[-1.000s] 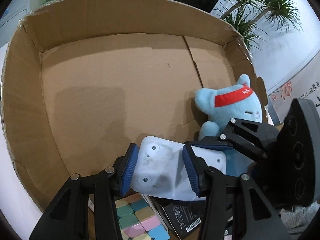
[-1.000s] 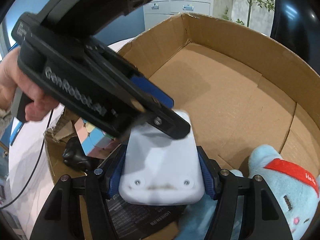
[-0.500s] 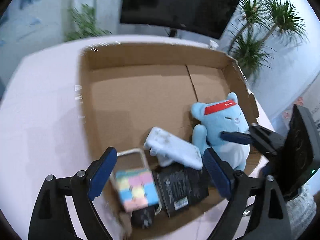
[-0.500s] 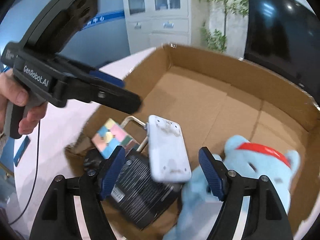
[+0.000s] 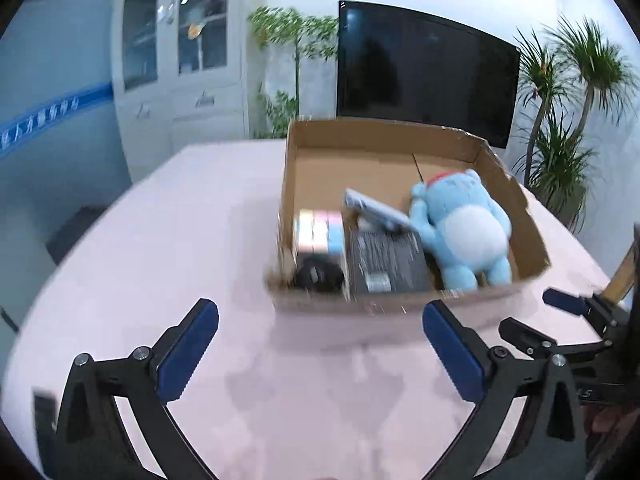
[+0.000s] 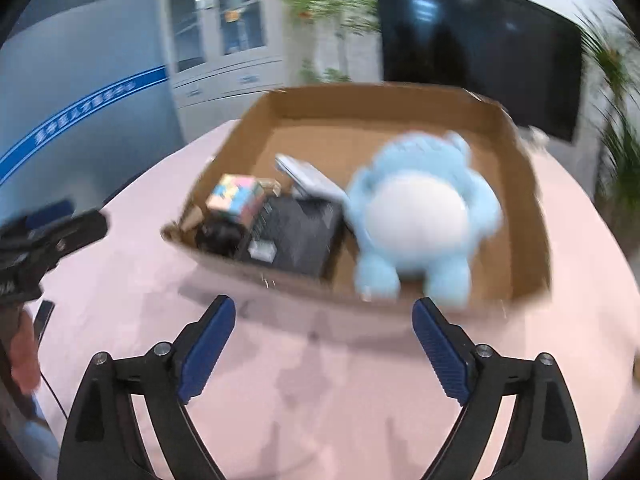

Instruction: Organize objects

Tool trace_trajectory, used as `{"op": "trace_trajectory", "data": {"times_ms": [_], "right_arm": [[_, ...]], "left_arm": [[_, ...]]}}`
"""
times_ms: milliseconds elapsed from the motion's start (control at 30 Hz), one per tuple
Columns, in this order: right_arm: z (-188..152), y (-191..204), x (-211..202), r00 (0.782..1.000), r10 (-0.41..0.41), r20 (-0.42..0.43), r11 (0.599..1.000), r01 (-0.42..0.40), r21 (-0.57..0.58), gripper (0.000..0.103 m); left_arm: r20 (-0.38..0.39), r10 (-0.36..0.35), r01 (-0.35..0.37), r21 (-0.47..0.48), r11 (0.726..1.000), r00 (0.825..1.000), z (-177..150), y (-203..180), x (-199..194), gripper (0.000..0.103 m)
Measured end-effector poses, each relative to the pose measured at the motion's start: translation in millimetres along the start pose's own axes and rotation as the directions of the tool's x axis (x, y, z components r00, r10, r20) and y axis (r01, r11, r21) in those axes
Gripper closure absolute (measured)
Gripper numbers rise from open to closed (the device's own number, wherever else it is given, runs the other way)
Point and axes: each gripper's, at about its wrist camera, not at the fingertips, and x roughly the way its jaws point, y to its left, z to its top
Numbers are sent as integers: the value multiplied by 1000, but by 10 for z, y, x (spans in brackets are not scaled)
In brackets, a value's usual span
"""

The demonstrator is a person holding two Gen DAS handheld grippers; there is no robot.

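Observation:
A cardboard box [image 5: 528, 236] [image 6: 520, 184] stands on the pink table. Inside lie a blue plush toy [image 5: 464, 228] [image 6: 416, 208], a white flat device [image 5: 376, 210] [image 6: 308, 176] propped on a black box [image 5: 386, 260] [image 6: 296, 236], a pastel cube [image 5: 320, 232] [image 6: 236, 198] and a small black object [image 5: 318, 276] [image 6: 218, 238]. My left gripper [image 5: 320, 344] hangs over the table in front of the box, its jaws opening wide with nothing between them. My right gripper [image 6: 324, 336] is likewise short of the box, jaws opening and empty. Each gripper shows at the edge of the other's view.
A black monitor [image 5: 424, 68] and potted palms [image 5: 568, 120] stand behind the table. A white glass-door cabinet [image 5: 180, 64] is at the back left. A dark flat item [image 6: 42, 320] lies on the table at the left, by a hand [image 6: 22, 356].
Both grippers let go of the white device, opened wide and pulled back out of the box. The device now rests tilted on the black box beside the plush toy.

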Motion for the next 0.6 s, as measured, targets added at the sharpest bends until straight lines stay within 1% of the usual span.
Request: {"op": "trace_trajectory", "data": {"times_ms": [67, 133, 200, 233, 300, 400, 500, 533, 600], "right_arm": [[-232, -71, -108, 998, -64, -2, 998, 64, 27, 1], [-438, -109, -183, 992, -123, -9, 992, 123, 31, 0], [-608, -122, -188, 986, -157, -51, 987, 159, 34, 0], [-673, -121, -173, 984, -169, -63, 985, 171, 35, 0], [-801, -120, -159, 979, -189, -72, 980, 192, 42, 0], [-964, -86, -125, 973, -211, -89, 975, 216, 51, 0], [-1059, -86, -104, 972, -213, -99, 973, 220, 66, 0], [-1086, -92, -102, 971, -215, -102, 972, 222, 74, 0], [-1121, -111, -82, 973, -205, -110, 973, 215, 83, 0]], "left_arm": [[16, 16, -16, -10, 1000, 1000, -189, -51, -87, 1], [45, 63, -63, 5, 998, 997, -383, -127, -187, 1], [72, 95, -97, 26, 995, 993, -543, -226, -262, 1], [72, 106, -110, 44, 993, 992, -625, -286, -276, 1], [50, 120, -124, 97, 987, 992, -771, -433, -248, 1], [19, 175, -176, 152, 973, 984, -968, -597, -219, 1], [-31, 267, -258, 166, 952, 963, -1125, -655, -115, 1], [-62, 283, -270, 163, 949, 957, -1163, -651, -69, 1], [-95, 299, -281, 163, 946, 950, -1205, -649, -1, 1]]}}
